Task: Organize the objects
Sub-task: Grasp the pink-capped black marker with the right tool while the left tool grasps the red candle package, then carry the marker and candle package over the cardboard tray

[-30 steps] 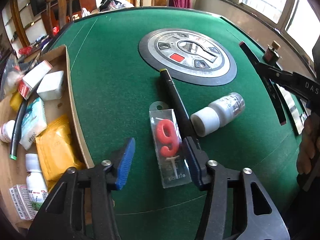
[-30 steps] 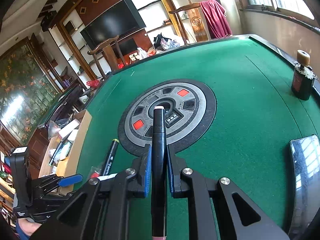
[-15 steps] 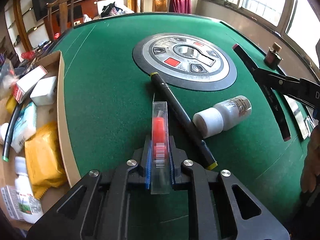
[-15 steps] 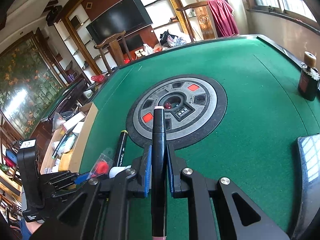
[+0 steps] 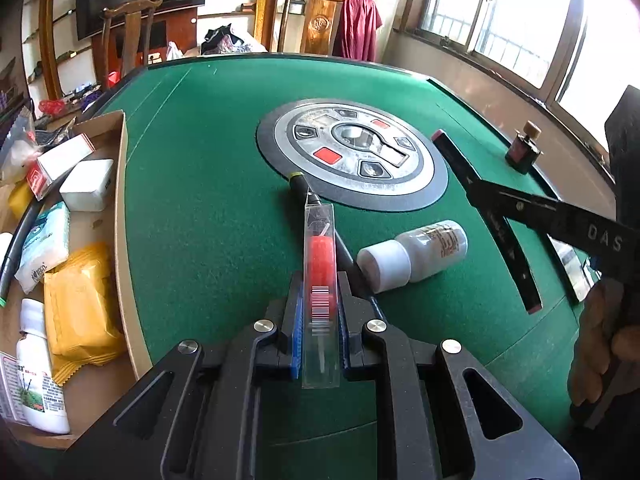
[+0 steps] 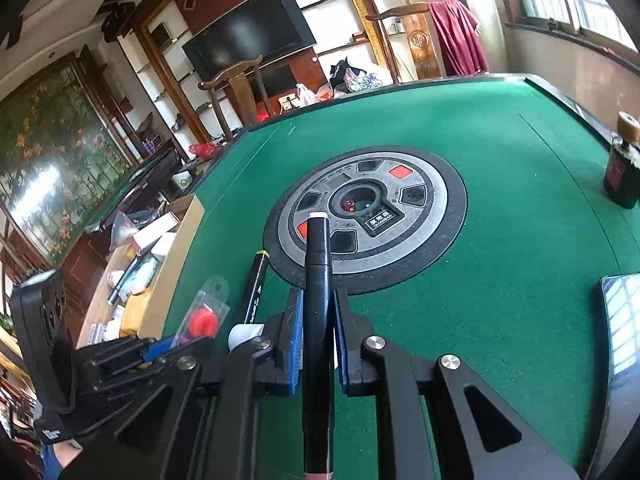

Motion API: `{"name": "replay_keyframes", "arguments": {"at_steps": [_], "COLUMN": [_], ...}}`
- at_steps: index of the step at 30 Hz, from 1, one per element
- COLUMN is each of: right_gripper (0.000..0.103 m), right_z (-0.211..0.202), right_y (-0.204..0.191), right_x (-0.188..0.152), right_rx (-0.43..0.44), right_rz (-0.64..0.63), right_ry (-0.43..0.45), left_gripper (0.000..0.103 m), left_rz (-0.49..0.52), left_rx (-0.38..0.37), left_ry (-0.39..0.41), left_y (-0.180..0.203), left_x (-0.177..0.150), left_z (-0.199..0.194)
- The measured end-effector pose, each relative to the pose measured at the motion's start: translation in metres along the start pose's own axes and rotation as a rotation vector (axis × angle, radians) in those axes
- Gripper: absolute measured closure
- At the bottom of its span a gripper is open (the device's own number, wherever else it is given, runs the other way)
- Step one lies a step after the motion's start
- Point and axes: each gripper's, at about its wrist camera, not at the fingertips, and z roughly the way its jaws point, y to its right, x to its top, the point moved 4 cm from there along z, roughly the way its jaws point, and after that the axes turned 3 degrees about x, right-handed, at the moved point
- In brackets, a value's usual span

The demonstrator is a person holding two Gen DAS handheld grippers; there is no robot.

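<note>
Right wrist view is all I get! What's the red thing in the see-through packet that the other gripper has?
Observer: It looks like a red candle. The left gripper is shut on the clear packet, which stands on edge, and a barcode sticker faces its camera.
Operator: And the white blob beside my jaws?
Observer: That's the cap of a white bottle lying on its side on the green table.
Operator: Where would stuff go?
Observer: Probably the cardboard box by the table's left side. Yellow packets already lie in it.

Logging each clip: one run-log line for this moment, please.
left hand-held gripper: shut on candle pack | right hand-held gripper: shut on pink-capped marker | cardboard tray: left
</note>
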Motion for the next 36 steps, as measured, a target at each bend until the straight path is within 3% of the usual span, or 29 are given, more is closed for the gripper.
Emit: {"name": "replay_keyframes", "arguments": {"at_steps": [5,15,23,29,36], "right_gripper": [0.090,0.090,0.090,0.090,0.090], "right_z": [0.002,0.001,0.005,0.010,0.031], "right_y": [-0.008,-0.019,-0.032,-0.066,-0.125], "right_x": [-0.004,-0.006,-0.009,-0.016,-0.021], "right_rx": [0.006,0.035,0.114,0.178,0.228], "right_rz": [-0.033,-0.068,-0.001,0.011,-0.039], "right_ry": [-0.002,0.014,-0.009,-0.028,-0.096], "left_gripper": [0.090,0.090,0.090,0.090,0.090], "left_rz": [-0.006,-0.020,-0.054,-0.094,-0.193], "left_rx": [-0.010,-0.043,-0.086,-0.094,-0.066], "left_ry": [0.006,0.091,0.151,0.188,0.251], "left_y": [0.001,0.000,-0.011,-0.035,-0.091], "left_x": [-0.002,0.003,0.009,0.007,-0.001], "left_z": [0.002,-0.024,-0.055,-0.079,-0.110]}}
